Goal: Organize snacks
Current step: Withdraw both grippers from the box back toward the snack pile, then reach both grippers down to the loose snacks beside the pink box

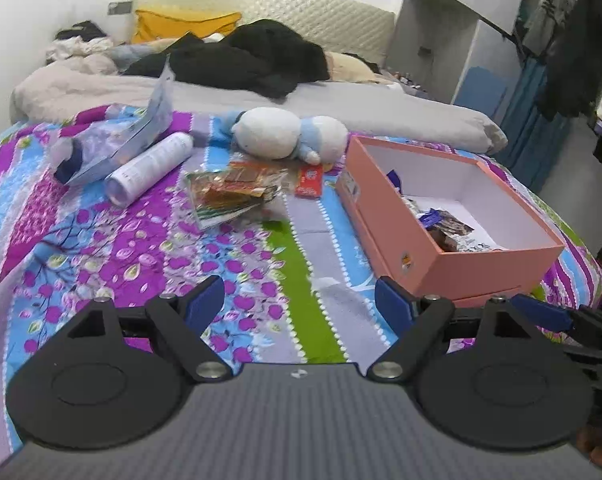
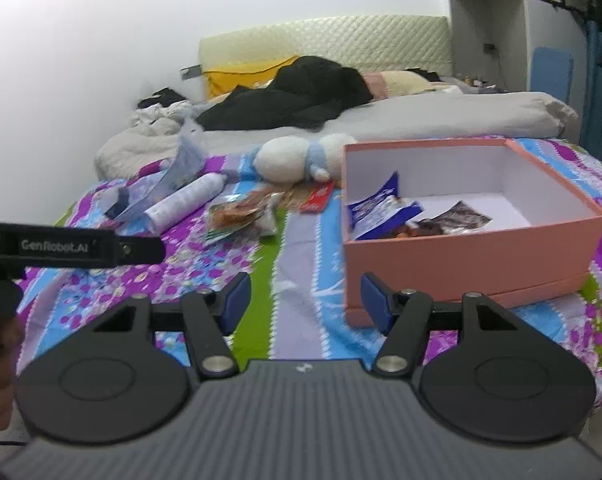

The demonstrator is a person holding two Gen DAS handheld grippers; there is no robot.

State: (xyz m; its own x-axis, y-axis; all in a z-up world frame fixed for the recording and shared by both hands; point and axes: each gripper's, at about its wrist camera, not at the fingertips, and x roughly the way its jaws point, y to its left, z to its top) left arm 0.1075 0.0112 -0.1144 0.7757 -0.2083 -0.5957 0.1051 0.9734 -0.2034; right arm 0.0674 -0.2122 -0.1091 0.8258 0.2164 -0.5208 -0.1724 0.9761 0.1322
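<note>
A pink box [image 1: 385,216] [image 2: 453,256] sits open on the floral bedspread, with a blue-white snack packet [image 2: 375,210] and a dark snack packet [image 2: 455,220] [image 1: 447,226] inside. A pile of orange snack packets [image 1: 235,192] [image 2: 237,216] and a red packet [image 1: 309,182] [image 2: 319,198] lie on the bedspread left of the box. My left gripper [image 1: 301,304] is open and empty, low over the bedspread. My right gripper [image 2: 305,300] is open and empty, just before the box's near left corner.
A white plush toy [image 1: 289,132] [image 2: 297,158] lies behind the snacks. A white cylinder [image 1: 149,168] [image 2: 185,200] and clear plastic packaging [image 1: 117,140] lie at the left. Black clothes [image 1: 245,60] and pillows lie at the bed's head. The left gripper's body [image 2: 69,246] shows at the left.
</note>
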